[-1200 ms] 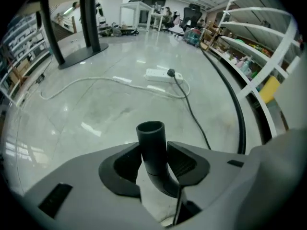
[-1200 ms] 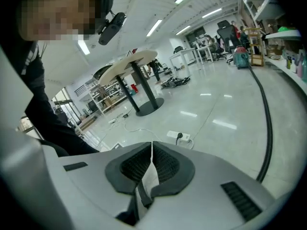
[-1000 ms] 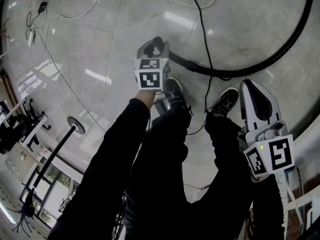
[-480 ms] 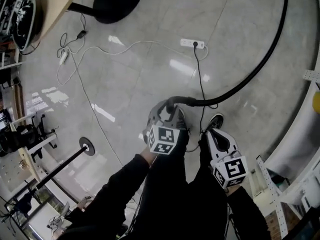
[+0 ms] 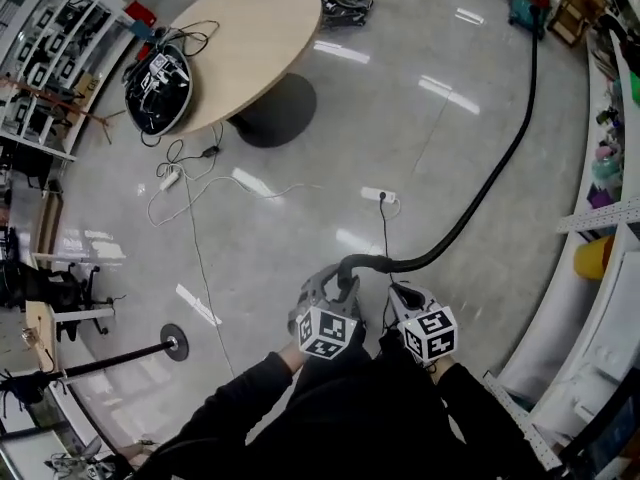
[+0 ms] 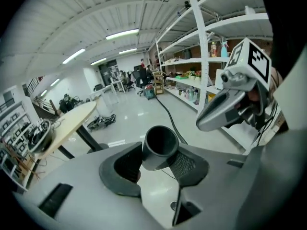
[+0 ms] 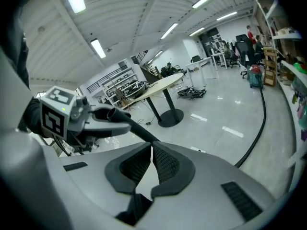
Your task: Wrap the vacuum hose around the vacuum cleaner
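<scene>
big glossy floor underfoot, round wooden table off at upper left. stretched across it, the long black vacuum hose, running from the vacuum cleaner far off by the shelves right up to the left gripper. pinching the hose's open end there, jaws part-spread around it. alongside, right gripper, jaws pressed together, nothing between them.
</scene>
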`<act>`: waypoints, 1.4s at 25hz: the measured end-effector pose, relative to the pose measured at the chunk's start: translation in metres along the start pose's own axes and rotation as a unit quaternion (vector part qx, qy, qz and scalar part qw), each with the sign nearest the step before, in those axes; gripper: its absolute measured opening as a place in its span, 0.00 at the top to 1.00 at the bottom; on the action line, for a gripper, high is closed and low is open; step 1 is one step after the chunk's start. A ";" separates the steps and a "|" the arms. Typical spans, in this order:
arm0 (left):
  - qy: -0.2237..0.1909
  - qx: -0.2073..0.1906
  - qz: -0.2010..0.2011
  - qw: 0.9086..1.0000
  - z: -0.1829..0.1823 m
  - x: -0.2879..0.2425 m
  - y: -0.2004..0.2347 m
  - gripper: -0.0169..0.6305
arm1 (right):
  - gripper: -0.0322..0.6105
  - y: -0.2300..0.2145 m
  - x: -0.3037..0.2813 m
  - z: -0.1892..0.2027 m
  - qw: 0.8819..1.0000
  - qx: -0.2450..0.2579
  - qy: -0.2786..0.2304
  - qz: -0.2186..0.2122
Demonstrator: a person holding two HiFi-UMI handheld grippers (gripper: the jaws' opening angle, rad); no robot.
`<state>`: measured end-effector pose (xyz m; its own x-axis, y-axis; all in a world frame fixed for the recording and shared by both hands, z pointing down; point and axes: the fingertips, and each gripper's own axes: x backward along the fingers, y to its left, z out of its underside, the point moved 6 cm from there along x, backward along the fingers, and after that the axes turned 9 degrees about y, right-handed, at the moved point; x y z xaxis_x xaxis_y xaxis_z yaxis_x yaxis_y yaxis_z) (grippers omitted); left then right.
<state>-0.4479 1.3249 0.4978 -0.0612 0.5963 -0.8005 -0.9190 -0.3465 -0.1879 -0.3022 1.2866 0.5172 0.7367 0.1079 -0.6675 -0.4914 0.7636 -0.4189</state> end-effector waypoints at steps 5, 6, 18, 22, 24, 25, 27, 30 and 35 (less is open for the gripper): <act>-0.055 -0.035 -0.033 0.997 -0.065 0.053 -0.023 0.72 | 0.83 0.006 0.032 -0.011 0.988 0.128 -0.035 0.076; -0.065 -0.044 -0.037 0.996 -0.080 0.058 -0.030 0.72 | 0.70 0.007 0.035 -0.016 0.983 0.156 -0.041 0.085; -0.139 -0.129 -0.007 0.982 -0.215 0.104 -0.110 0.71 | 0.54 -0.034 0.075 -0.067 0.956 0.210 -0.110 0.175; -0.149 -0.129 0.037 0.980 -0.239 0.104 -0.121 0.69 | 0.63 -0.057 0.090 -0.079 0.959 0.190 -0.119 0.173; -0.154 -0.141 0.064 0.976 -0.250 0.099 -0.127 0.68 | 0.66 -0.071 0.096 -0.083 0.962 0.176 -0.120 0.170; -0.157 -0.152 0.081 0.973 -0.256 0.094 -0.131 0.67 | 0.66 -0.079 0.099 -0.083 0.965 0.167 -0.116 0.165; -0.165 -0.171 0.117 0.964 -0.268 0.084 -0.137 0.65 | 0.67 -0.094 0.102 -0.085 0.971 0.153 -0.105 0.152; -0.189 -0.178 0.159 0.953 -0.287 0.071 -0.132 0.54 | 0.67 -0.110 0.107 -0.097 0.975 0.138 -0.110 0.134; -0.265 -0.153 0.223 0.926 -0.319 0.072 -0.078 0.46 | 0.67 -0.159 0.116 -0.122 0.983 0.026 -0.122 0.132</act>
<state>-0.2567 1.1638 0.2728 -0.6642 0.5886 -0.4609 -0.6087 -0.7837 -0.1237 -0.1952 1.0999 0.4320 0.6788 0.4520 -0.5788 -0.6615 0.7185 -0.2147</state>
